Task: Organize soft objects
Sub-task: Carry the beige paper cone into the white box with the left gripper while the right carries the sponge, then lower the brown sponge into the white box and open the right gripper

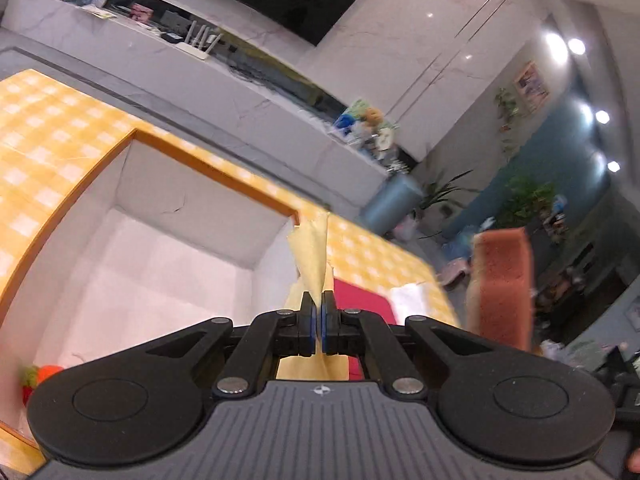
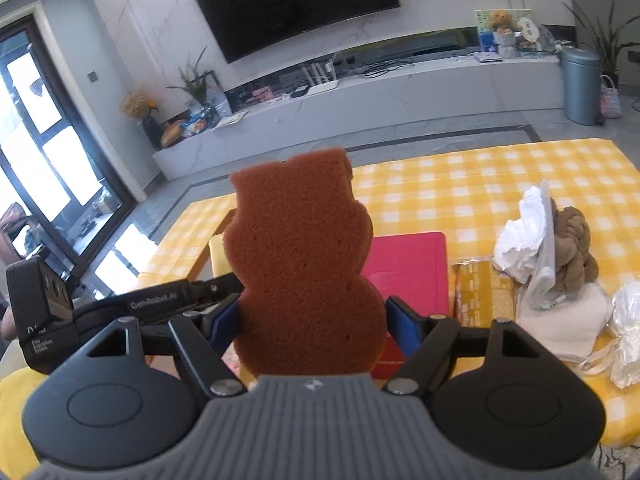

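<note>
A brown bear-shaped sponge (image 2: 304,264) is clamped upright between the blue pads of the right gripper (image 2: 310,320), jaws spread wide around its rounded lower body, pads pressing on both sides. The sponge is held up in the air above the yellow-and-white checked tablecloth (image 2: 480,184). In the left wrist view the same sponge (image 1: 502,284) is seen edge-on at the right, blurred.

A thin pale-yellow cloth (image 1: 314,256) is pinched by the left gripper (image 1: 319,320), jaws pressed together on it; one crumpled corner sticks up past the fingertips, the rest hangs below. The cloth is held at the right edge of an open white cardboard box with an orange rim (image 1: 216,172), which sits on the checked cloth. Small orange, green and red items (image 1: 38,376) are seen at the box's near left corner, too blurred to identify.

A flat red rectangular mat (image 2: 412,268) lies on the table beyond the sponge. To its right a mustard-yellow packaged item (image 2: 480,300) is seen, then a crumpled white cloth (image 2: 520,236), a brown knotted plush cushion (image 2: 574,248), a folded cream towel (image 2: 560,328) and a white plastic bag (image 2: 628,332) at the far right.

Beyond the table a white marble TV bench (image 2: 360,108), a black wall-mounted TV (image 2: 296,4) and a grey bin (image 2: 582,84) are visible.
</note>
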Demonstrator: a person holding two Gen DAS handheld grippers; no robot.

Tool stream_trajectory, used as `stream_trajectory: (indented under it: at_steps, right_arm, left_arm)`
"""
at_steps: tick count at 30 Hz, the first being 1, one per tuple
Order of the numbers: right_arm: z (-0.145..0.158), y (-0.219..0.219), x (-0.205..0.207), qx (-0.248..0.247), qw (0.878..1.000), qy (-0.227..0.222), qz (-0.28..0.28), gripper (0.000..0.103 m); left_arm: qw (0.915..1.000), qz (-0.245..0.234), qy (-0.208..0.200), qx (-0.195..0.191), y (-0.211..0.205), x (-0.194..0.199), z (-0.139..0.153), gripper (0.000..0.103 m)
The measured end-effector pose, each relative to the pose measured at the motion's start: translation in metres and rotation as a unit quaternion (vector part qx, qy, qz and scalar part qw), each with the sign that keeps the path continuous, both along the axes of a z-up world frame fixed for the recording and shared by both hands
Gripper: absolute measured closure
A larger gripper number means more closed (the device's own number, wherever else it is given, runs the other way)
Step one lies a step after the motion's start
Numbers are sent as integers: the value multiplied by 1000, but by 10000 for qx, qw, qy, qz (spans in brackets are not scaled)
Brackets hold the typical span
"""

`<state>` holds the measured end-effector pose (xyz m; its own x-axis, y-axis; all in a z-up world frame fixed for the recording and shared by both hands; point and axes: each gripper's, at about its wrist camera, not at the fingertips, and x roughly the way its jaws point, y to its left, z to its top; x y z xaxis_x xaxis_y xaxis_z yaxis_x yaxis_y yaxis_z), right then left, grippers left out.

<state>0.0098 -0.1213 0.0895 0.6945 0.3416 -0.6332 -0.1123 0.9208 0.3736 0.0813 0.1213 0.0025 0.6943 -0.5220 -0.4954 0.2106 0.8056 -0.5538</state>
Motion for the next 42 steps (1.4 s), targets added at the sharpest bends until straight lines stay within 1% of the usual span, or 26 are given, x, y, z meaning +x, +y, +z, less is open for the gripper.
stream_trajectory:
  at_steps: [3, 5, 6, 7, 8, 9, 10, 11, 14, 15, 16, 18, 21, 22, 23, 24, 25, 27, 29, 30, 33, 35, 38, 42]
  right_arm:
    - [-5, -3, 1, -285, 9994, -67, -198, 27]
    - [-10, -5, 2, -371, 9990, -19, -267, 27]
    - [-12, -7, 3, -353, 9990, 22, -270, 27]
    - [-14, -8, 3, -328, 9991, 61, -275, 27]
    - [-16, -9, 3, -322, 9990, 88, -280, 27]
    - [-17, -9, 3, -333, 9990, 100, -286, 27]
    - [-18, -9, 3, -354, 9989, 106, -287, 27]
    - [-20, -8, 3, -376, 9988, 110, -288, 27]
    - [-23, -7, 4, -383, 9988, 131, -259, 27]
    - [-24, -6, 4, -367, 9989, 146, -246, 27]
    - [-25, -5, 5, -358, 9990, 158, -235, 27]
    - [-27, -3, 6, -365, 9990, 170, -217, 27]
    - [-28, 2, 7, -375, 9990, 197, -166, 27]
    - [-28, 3, 8, -376, 9990, 209, -144, 27]
    - [-28, 4, 8, -375, 9990, 217, -124, 27]
    - [-29, 5, 9, -375, 9990, 219, -109, 27]
    - [-29, 7, 10, -381, 9990, 217, -90, 27]
    - [-29, 10, 11, -384, 9990, 214, -55, 27]
    - [-29, 13, 12, -368, 9991, 227, -18, 27]
    - [-29, 15, 14, -348, 9991, 242, 34, 27]
    - [-30, 23, 20, -240, 9986, 380, 273, 27]
    - [-30, 31, 25, -230, 9978, 452, 420, 27]
    - [-31, 52, 31, -297, 9966, 537, 554, 27]
    - [-36, 85, 40, -792, 9914, 645, 813, 27]
  left_arm:
    - [9968, 257, -260, 709, -14, -6, 0, 101]
    - [9931, 275, -241, 1111, -24, -8, 0, 101]
    - [9919, 211, -162, 1242, -29, -9, -1, 101]
    - [9911, 47, -28, 1334, -32, -9, -3, 101]
    - [9898, -225, 175, 1397, -35, -8, -6, 101]
    - [9881, -552, 428, 1372, -37, -7, -10, 101]
    - [9853, -870, 562, 1361, -38, -8, -14, 101]
    - [9833, -1034, 570, 1386, -39, -10, -17, 101]
    - [9768, -1018, 650, 1770, -41, -14, -19, 99]
    - [9761, -955, 675, 1832, -40, -14, -19, 99]
    - [9767, -881, 705, 1827, -40, -13, -19, 98]
    - [9778, -848, 791, 1745, -36, -10, -17, 93]
    - [9781, -896, 808, 1697, -30, -12, -14, 77]
    - [9776, -902, 755, 1743, -30, -15, -12, 63]
    - [9773, -889, 656, 1810, -30, -18, -10, 46]
    - [9769, -829, 511, 1902, -31, -18, -8, 40]
    - [9768, -743, 373, 1975, -30, -21, -4, 36]
    - [9782, -599, 227, 1976, -24, -24, 3, 36]
    - [9801, -410, 118, 1939, -12, -26, 10, 32]
    - [9803, -239, 9, 1959, -5, -28, 15, 32]
    - [9789, 502, -283, 1962, 19, -37, 28, 29]
    - [9761, 802, -495, 1960, 28, -46, 35, 24]
    - [9716, 957, -643, 2065, 32, -50, 38, 23]
    - [9731, 861, -620, 2043, 29, -47, 36, 23]
